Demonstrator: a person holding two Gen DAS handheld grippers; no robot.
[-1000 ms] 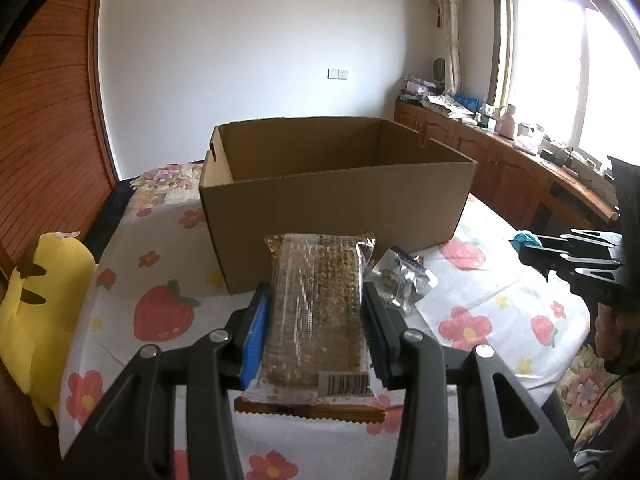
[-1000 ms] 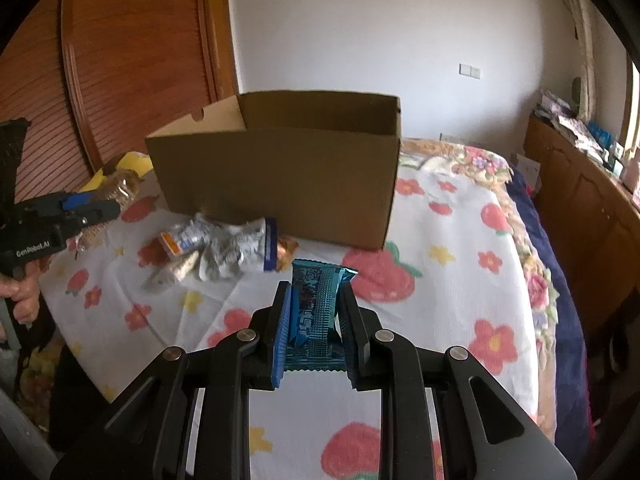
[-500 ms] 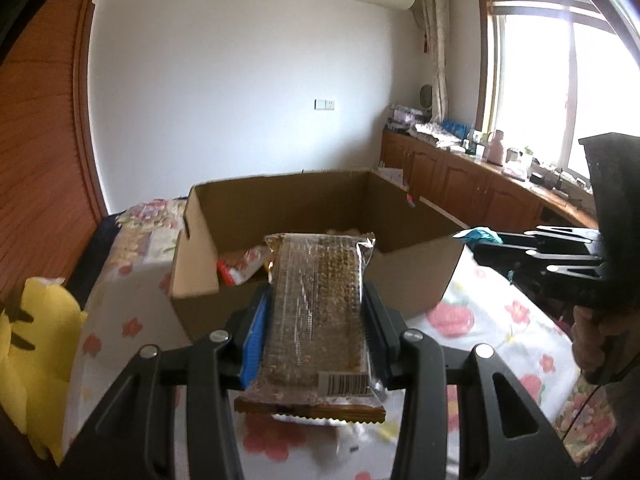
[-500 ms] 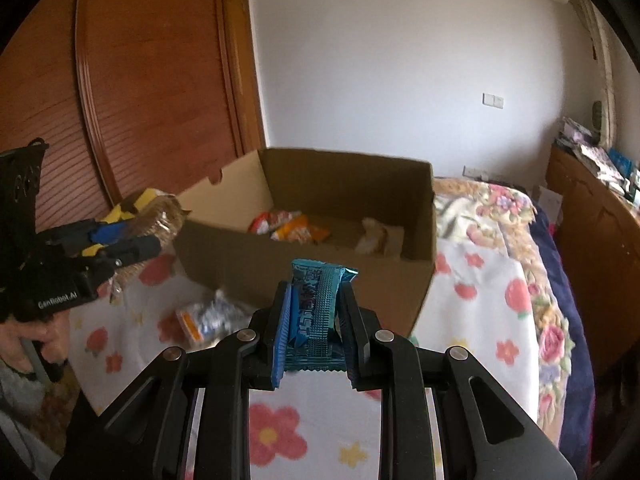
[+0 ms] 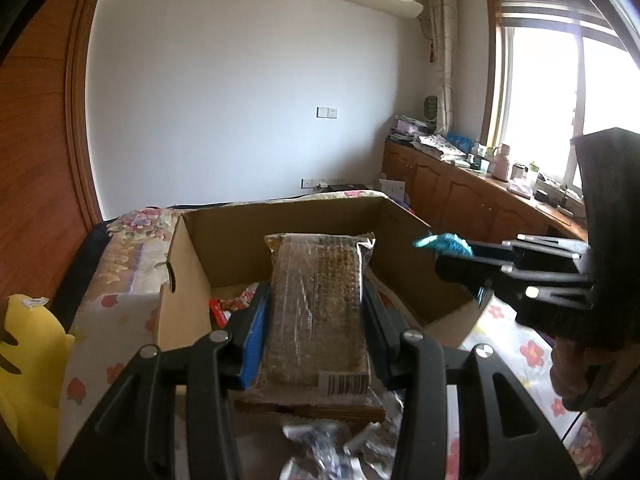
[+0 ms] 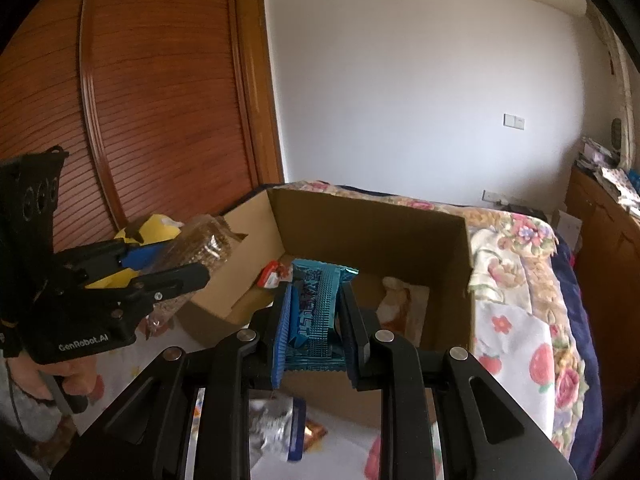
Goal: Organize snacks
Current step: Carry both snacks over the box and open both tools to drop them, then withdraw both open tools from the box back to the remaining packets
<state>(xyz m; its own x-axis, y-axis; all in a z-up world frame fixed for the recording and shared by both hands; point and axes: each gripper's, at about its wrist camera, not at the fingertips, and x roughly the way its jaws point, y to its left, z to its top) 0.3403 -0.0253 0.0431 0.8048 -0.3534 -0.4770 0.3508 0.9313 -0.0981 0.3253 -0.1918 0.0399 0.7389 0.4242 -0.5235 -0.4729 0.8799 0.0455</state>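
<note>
Both grippers clamp snacks: left gripper cereal bar; right gripper blue packet.

Left gripper, right gripper: both clamped.

One cardboard box beyond jaws; two gripped snack packs: grain bar, blue packet; one yellow plush.

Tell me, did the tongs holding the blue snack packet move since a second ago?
Yes. The right tongs with the blue snack packet rose and came forward: the brown cardboard box now shows its inside.
</note>
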